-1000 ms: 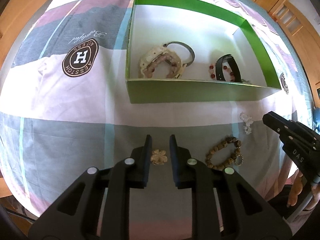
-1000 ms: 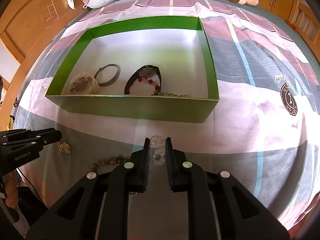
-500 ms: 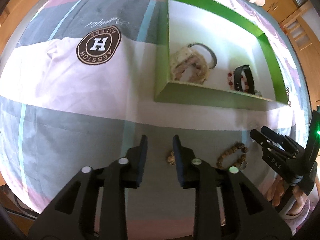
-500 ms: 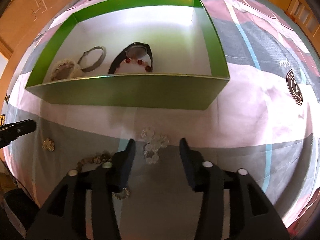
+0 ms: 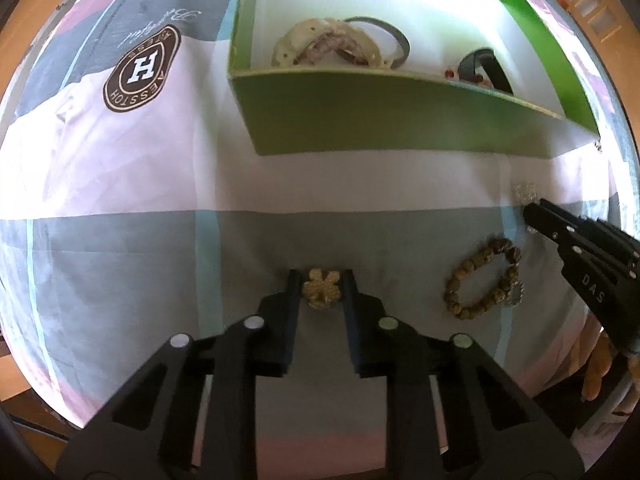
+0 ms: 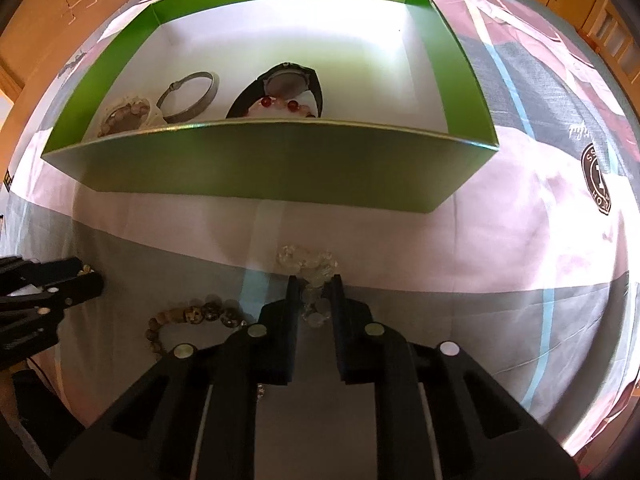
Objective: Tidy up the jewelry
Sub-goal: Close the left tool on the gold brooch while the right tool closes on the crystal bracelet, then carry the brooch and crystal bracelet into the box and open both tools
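Observation:
A gold flower brooch (image 5: 321,290) lies on the grey bedsheet between the fingers of my left gripper (image 5: 321,286), which closes on it. My right gripper (image 6: 314,294) is shut on a clear crystal bead bracelet (image 6: 310,266) lying on the sheet. A brown bead bracelet (image 5: 482,278) lies between the two grippers; it also shows in the right wrist view (image 6: 192,316). The green box (image 6: 280,168) ahead holds a cream bracelet (image 5: 324,42), a metal bangle (image 6: 188,96), a black watch (image 6: 288,84) and red beads (image 6: 280,103).
The bedsheet carries a brown round logo (image 5: 140,70) left of the box. Wooden furniture (image 6: 592,0) stands beyond the bed. The right gripper shows at the right edge of the left wrist view (image 5: 584,256).
Both grippers have dropped lower toward the sheet. The left one now straddles the brooch and has closed in. The right one opened, then closed on the crystal bracelet.

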Demonstrator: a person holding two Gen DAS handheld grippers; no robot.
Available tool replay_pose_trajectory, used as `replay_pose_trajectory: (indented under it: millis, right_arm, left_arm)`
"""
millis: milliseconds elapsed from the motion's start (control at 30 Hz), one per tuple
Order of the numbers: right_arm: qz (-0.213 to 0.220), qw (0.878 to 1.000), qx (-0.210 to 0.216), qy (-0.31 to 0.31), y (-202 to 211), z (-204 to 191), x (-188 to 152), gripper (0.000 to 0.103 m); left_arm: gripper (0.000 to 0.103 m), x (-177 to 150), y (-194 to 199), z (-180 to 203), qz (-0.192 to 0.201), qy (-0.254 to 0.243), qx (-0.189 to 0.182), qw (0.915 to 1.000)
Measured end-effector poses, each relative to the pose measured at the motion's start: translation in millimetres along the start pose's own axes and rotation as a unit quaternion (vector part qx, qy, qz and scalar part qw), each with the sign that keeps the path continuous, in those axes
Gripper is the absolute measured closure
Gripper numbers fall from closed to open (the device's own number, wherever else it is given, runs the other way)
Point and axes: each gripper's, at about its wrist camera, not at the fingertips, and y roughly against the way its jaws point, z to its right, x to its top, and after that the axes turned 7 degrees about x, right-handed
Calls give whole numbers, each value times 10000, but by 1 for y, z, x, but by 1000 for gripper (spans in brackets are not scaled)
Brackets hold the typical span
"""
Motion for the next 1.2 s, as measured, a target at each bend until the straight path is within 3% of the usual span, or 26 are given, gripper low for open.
replay_pose_trajectory:
  millis: [100,267,633,767,800,833,867,1000,1067,1200]
  right_arm:
    - [70,9999,100,1,6,1,0,96]
    - [293,9992,248,-59,23,11,2,96]
    - [348,9990,238,-175,27,22,9,96]
    - [672,9968,311,-288,40,23,12,96]
    - [703,9969,207,-302,40,24,13,90]
    - [666,9972,88,-340,37,27,14,72]
    - [555,9974,-23,-451,31,31,14,63]
    - [91,9972,-161,-731,5,43,16,60]
    - [120,9971,-263,-697,2,42,15,61]
    - [84,9992,-305,-250,1,24,15,96]
  left_arm:
    - [82,1,12,-5,249,97,-56,9996]
    - [82,4,29,-3,552,172,-297,9979]
    - [82,10,32,-10,514,200,-281,9981]
    - [82,12,29,-5,494,177,-258,9983]
    - [82,12,29,-4,495,164,-256,9983]
    - [82,12,30,-4,499,153,-253,9983]
    - [82,11,30,-3,504,140,-255,9983]
    - [82,11,29,-1,510,114,-244,9983]
    - [82,11,30,1,527,94,-247,9983]
    - [82,9,36,2,669,49,-272,9974]
